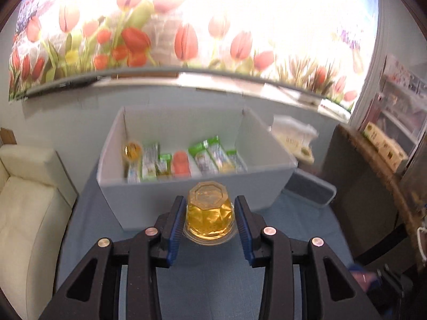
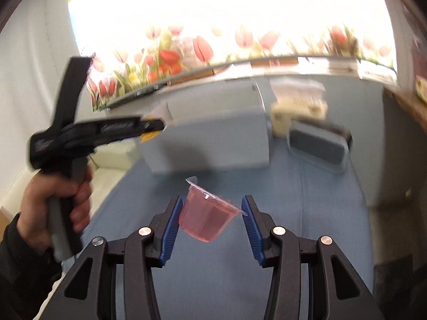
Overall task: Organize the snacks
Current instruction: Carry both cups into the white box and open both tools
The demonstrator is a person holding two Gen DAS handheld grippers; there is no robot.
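My left gripper (image 1: 210,213) is shut on a yellow jelly cup (image 1: 210,213), held bottom-forward above the blue tabletop just before the grey box (image 1: 184,200). The box holds green snack bars (image 1: 210,157), a red jelly cup (image 1: 181,164) and another yellow cup (image 1: 132,149). My right gripper (image 2: 212,214) holds a pink jelly cup (image 2: 208,216), tilted, between its blue pads above the table; the left pad touches it, the right pad meets its rim. The left gripper (image 2: 152,128) also shows in the right wrist view, near the grey box (image 2: 213,144).
A grey lid or tray (image 2: 317,146) lies right of the box. A cream snack bag (image 2: 296,106) stands behind it. A cream sofa (image 1: 24,208) is at the left. A wooden shelf with boxes (image 1: 384,144) is at the right. A tulip-print wall stands behind.
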